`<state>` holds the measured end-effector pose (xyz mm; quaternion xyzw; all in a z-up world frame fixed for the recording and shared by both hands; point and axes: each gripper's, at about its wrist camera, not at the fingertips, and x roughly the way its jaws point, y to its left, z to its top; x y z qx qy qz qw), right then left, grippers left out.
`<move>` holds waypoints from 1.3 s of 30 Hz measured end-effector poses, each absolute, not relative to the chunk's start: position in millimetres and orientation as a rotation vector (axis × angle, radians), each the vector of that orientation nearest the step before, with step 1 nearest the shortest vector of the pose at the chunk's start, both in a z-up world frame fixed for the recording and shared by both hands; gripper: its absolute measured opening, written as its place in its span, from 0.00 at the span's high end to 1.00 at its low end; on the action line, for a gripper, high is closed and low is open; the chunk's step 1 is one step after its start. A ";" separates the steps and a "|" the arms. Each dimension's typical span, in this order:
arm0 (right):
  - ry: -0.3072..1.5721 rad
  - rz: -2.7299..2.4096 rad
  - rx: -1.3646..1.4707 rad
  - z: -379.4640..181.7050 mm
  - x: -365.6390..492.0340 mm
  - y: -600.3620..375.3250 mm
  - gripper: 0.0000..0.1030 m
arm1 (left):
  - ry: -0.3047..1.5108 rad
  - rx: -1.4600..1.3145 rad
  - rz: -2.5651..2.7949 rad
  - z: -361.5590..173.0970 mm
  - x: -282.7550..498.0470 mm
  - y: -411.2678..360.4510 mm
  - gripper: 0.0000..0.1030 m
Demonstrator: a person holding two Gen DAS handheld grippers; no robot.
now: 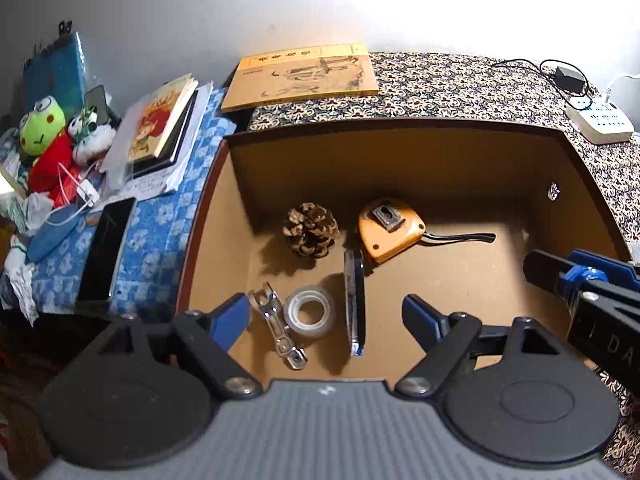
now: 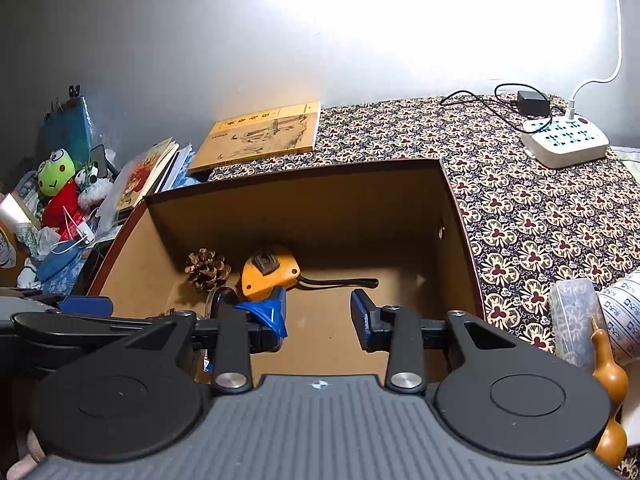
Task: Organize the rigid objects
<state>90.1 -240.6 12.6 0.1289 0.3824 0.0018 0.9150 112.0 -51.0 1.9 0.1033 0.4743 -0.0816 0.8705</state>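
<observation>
Brown cardboard box (image 1: 400,152) is holding, left to right, a silver metal clip (image 1: 278,326), clear tape roll (image 1: 310,312), brown pinecone (image 1: 311,230) and orange tape measure (image 1: 388,228). Both the left gripper (image 1: 326,316) and right gripper (image 2: 318,312) are hovering above it, jaws apart, gripping nothing.

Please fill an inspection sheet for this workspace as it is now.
Surface: patterned cloth under an open cardboard box.
Job's things: pine cone, tape measure, tape roll, metal clip lie in the box.
Clutter: books, plush toys, phone left of the box.
Grippers: left claw open, empty; right claw open, empty.
Cables: black cable, power strip.
Surroundings: plain wall.
</observation>
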 end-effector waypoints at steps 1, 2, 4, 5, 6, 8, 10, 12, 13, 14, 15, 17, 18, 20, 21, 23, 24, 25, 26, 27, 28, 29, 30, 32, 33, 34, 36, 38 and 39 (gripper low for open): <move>0.781 0.002 0.264 12.6 89.6 -240.8 0.82 | 0.988 0.211 -0.172 1.9 111.4 -50.7 0.18; 0.776 0.001 0.261 12.5 89.1 -240.3 0.82 | 0.983 0.207 -0.174 2.2 110.9 -50.5 0.18; 0.766 0.000 0.248 12.2 88.5 -238.9 0.82 | 0.970 0.201 -0.176 2.9 109.6 -49.7 0.18; 0.762 -0.001 0.245 12.2 88.5 -238.7 0.82 | 0.966 0.198 -0.176 3.0 109.1 -49.4 0.18; 0.757 -0.001 0.244 12.1 88.3 -238.7 0.82 | 0.961 0.193 -0.177 3.0 108.6 -49.0 0.18; 0.751 -0.005 0.248 11.8 88.3 -239.4 0.82 | 0.958 0.188 -0.175 2.3 107.7 -48.6 0.18; 0.748 -0.007 0.250 11.1 87.6 -239.4 0.82 | 0.955 0.187 -0.172 1.5 106.8 -48.7 0.18; 0.743 -0.006 0.246 11.1 86.6 -238.7 0.82 | 0.953 0.189 -0.168 0.8 106.1 -48.5 0.18; 0.738 -0.006 0.242 11.4 85.8 -238.3 0.82 | 0.951 0.191 -0.168 0.6 105.6 -48.5 0.18; 0.730 -0.006 0.238 12.4 84.8 -237.9 0.82 | 0.947 0.191 -0.168 0.7 105.1 -48.2 0.18; 0.716 -0.006 0.232 13.7 83.7 -237.4 0.82 | 0.941 0.192 -0.169 1.3 104.3 -48.1 0.18; 0.678 -0.009 0.220 16.8 80.7 -236.7 0.82 | 0.921 0.190 -0.171 4.1 102.2 -48.0 0.18; 0.663 -0.010 0.216 18.6 79.7 -236.8 0.82 | 0.906 0.188 -0.175 6.7 101.0 -48.2 0.18; 0.631 -0.012 0.221 21.8 76.4 -238.7 0.82 | 0.879 0.184 -0.183 12.7 99.1 -48.7 0.18; 0.616 -0.015 0.227 23.3 75.6 -239.9 0.82 | 0.866 0.183 -0.185 15.5 98.2 -49.1 0.18; 0.581 -0.024 0.237 26.5 71.1 -242.6 0.82 | 0.844 0.182 -0.188 20.5 96.9 -50.2 0.18; 0.564 -0.029 0.239 27.8 69.2 -243.8 0.82 | 0.835 0.177 -0.191 23.0 96.2 -50.4 0.18; 0.545 -0.033 0.238 29.1 66.7 -244.7 0.82 | 0.825 0.171 -0.193 25.5 95.1 -50.5 0.18; 0.528 -0.037 0.236 30.3 64.4 -245.3 0.82 | 0.816 0.165 -0.193 27.9 94.0 -50.8 0.18; 0.511 -0.041 0.231 31.1 62.1 -245.4 0.82 | 0.807 0.164 -0.192 29.8 92.3 -51.4 0.18; 0.498 -0.044 0.226 31.7 59.9 -245.7 0.82 | 0.800 0.166 -0.191 31.1 90.7 -52.5 0.18; 0.489 -0.046 0.223 31.8 57.8 -245.8 0.82 | 0.796 0.170 -0.188 31.9 89.2 -53.9 0.18; 0.484 -0.047 0.221 31.4 56.1 -245.9 0.82 | 0.794 0.173 -0.186 32.3 87.5 -54.7 0.17; 0.485 -0.043 0.222 30.1 54.4 -245.0 0.82 | 0.796 0.175 -0.181 31.7 85.5 -56.2 0.17; 0.486 -0.042 0.223 29.3 53.0 -244.8 0.82 | 0.800 0.176 -0.177 30.9 84.2 -56.7 0.17; 0.484 -0.041 0.224 28.9 52.0 -244.5 0.82 | 0.802 0.179 -0.173 29.9 82.6 -57.3 0.17; 0.482 -0.039 0.226 27.7 49.2 -243.8 0.82 | 0.802 0.187 -0.162 27.9 79.2 -57.3 0.17; 0.481 -0.035 0.230 27.0 46.9 -242.9 0.82 | 0.801 0.194 -0.149 25.7 75.8 -57.5 0.17; 0.480 -0.034 0.231 26.8 46.1 -242.4 0.82 | 0.801 0.195 -0.142 25.0 74.1 -57.1 0.17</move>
